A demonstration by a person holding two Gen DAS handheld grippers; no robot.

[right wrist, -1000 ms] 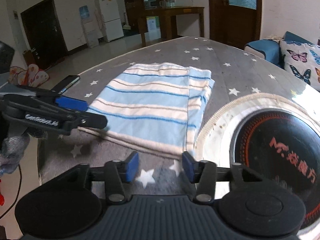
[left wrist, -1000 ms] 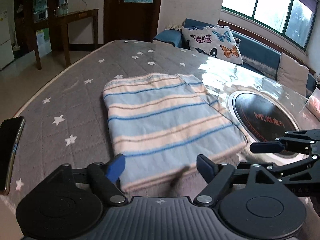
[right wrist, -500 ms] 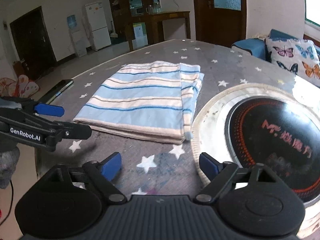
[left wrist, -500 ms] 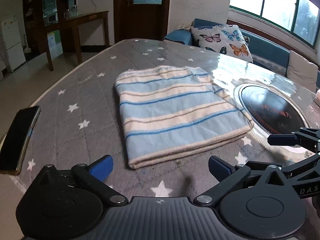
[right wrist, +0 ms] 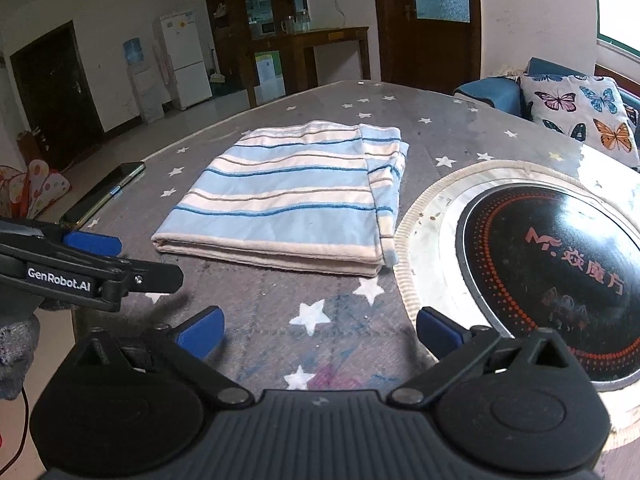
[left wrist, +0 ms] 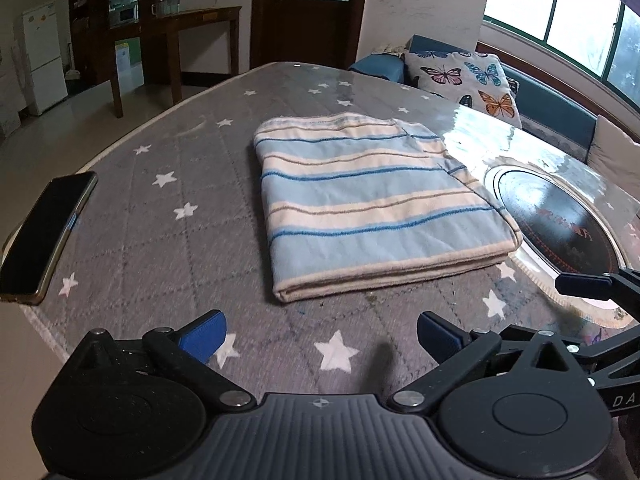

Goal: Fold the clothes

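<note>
A black phone (left wrist: 46, 236) lies at the starred table's (left wrist: 168, 208) edge (butterfly cushion (left wrist: 466, 80) beyond).

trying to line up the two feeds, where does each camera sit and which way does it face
Left wrist: sits on the left gripper, angled down across the star-patterned table at the folded striped cloth; its open fingers show, and the right gripper's tip at right.
Right wrist: sits on the right gripper, facing the same cloth with the round cooktop at right; open fingers show, left gripper at left.
Shared: cloth, phone, cooktop, butterfly cushion.
</note>
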